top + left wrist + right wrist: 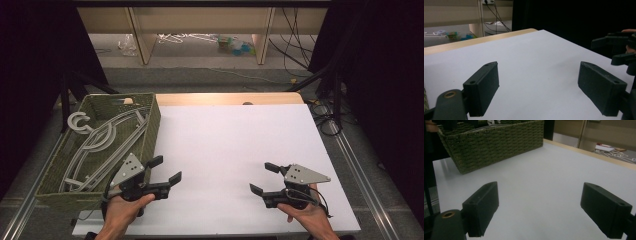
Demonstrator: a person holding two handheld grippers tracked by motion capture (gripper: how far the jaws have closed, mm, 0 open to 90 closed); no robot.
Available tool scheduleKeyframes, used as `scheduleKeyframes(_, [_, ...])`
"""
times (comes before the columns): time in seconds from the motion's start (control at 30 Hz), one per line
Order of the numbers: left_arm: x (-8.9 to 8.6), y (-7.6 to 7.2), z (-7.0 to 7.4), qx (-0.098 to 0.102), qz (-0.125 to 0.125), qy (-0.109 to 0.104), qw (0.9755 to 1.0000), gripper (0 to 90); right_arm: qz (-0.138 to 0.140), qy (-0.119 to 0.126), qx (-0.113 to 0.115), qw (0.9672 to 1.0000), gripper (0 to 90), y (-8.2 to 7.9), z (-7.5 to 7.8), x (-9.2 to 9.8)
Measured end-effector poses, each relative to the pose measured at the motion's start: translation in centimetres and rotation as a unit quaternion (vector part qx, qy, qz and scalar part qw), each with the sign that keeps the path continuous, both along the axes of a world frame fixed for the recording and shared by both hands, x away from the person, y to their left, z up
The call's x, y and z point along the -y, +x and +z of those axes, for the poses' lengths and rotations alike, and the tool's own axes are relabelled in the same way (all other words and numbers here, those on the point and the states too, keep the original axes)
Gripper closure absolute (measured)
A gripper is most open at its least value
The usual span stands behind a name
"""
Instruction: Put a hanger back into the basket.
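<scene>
We see the left gripper (165, 169) low over the white table (225, 145), jaws apart, nothing between them, just beside the green wicker basket (150, 127) of grey hangers (95, 145) at the table's left, right gripper (264, 178) likewise spread, empty, well apart from the basket.

No writing, label, brand, number or sign can be read anywhere here. The white table top (235, 145) is blank, the woven green basket (499, 145) carries no tag, and the grey hangers (100, 145) inside it are unmarked. The small items on the floor beyond the table are too blurred to read.
</scene>
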State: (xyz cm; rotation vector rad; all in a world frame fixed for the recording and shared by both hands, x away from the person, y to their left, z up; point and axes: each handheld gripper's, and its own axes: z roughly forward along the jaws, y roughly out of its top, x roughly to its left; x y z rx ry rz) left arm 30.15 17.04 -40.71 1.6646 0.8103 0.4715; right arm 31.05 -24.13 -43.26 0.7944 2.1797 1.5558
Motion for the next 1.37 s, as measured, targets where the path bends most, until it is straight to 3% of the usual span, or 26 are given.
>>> scheduleKeyframes(0.07, [0.1, 0.0, -0.3, 0.008, -0.004, 0.003, 1.0000, 17.1, -0.002, 0.005, 0.014, 0.9999, 16.0, 0.1, -0.1, 0.1])
scheduleKeyframes(0.17, [0.3, -0.1, -0.8, 0.003, -0.006, -0.002, 1.0000, 17.1, -0.003, 0.002, -0.007, 1.0000, 15.9, -0.3, 0.0, 0.1])
scheduleKeyframes(0.23, [0.4, -0.2, -1.1, 0.010, -0.010, 0.010, 0.9999, 16.9, -0.003, 0.001, 0.007, 1.0000, 15.9, -0.4, 0.1, 0.1])
scheduleKeyframes(0.27, [0.3, -0.1, -1.2, 0.027, -0.015, 0.023, 0.9993, 16.8, -0.004, -0.001, 0.002, 1.0000, 15.9, -0.7, 0.2, 0.1])
scheduleKeyframes(0.33, [0.3, -0.3, -1.4, 0.014, -0.014, 0.015, 0.9997, 16.8, -0.007, 0.003, 0.007, 0.9999, 15.9, -1.0, 0.2, 0.0])
scheduleKeyframes(0.4, [0.2, -0.4, -1.5, 0.029, -0.020, 0.025, 0.9991, 16.7, -0.005, 0.006, -0.002, 1.0000, 15.9, -1.4, 0.2, 0.0])
scheduleKeyframes(0.5, [0.2, -0.8, -1.6, 0.031, -0.020, 0.022, 0.9991, 16.7, -0.010, -0.001, 0.010, 0.9999, 15.8, -1.6, 0.2, 0.1])
scheduleKeyframes(0.53, [0.1, -0.9, -1.6, 0.035, -0.021, 0.022, 0.9989, 16.7, -0.010, 0.004, 0.005, 0.9999, 15.8, -1.7, 0.1, 0.0])
scheduleKeyframes(0.63, [0.0, -1.2, -1.7, 0.029, -0.021, 0.015, 0.9992, 16.6, -0.010, -0.002, -0.005, 0.9999, 15.8, -2.0, 0.2, 0.3])
scheduleKeyframes(0.83, [-0.1, -1.1, -1.8, 0.028, -0.024, 0.012, 0.9992, 16.2, -0.030, 0.000, 0.006, 0.9995, 15.8, -2.4, 0.1, 0.7])
scheduleKeyframes(1.0, [-0.2, -1.1, -1.6, 0.032, -0.023, 0.004, 0.9992, 16.2, -0.018, 0.003, 0.007, 0.9998, 15.8, -2.4, 0.2, 0.6])
scheduleKeyframes(1.17, [-0.2, -1.1, -1.6, 0.034, -0.025, 0.009, 0.9991, 16.2, -0.022, 0.007, 0.009, 0.9997, 15.8, -2.3, 0.2, 0.6])
scheduleKeyframes(1.2, [-0.1, -1.0, -1.6, 0.035, -0.027, 0.011, 0.9990, 16.2, -0.026, 0.002, 0.020, 0.9995, 15.8, -2.2, 0.2, 0.8])
scheduleKeyframes(1.27, [-0.1, -1.0, -1.6, 0.036, -0.030, 0.008, 0.9989, 16.2, -0.023, -0.001, 0.002, 0.9997, 15.8, -2.3, 0.3, 0.8])
scheduleKeyframes(1.37, [-0.1, -1.0, -1.6, 0.034, -0.028, 0.011, 0.9990, 16.2, -0.026, 0.003, 0.011, 0.9996, 15.8, -2.3, 0.3, 0.8])
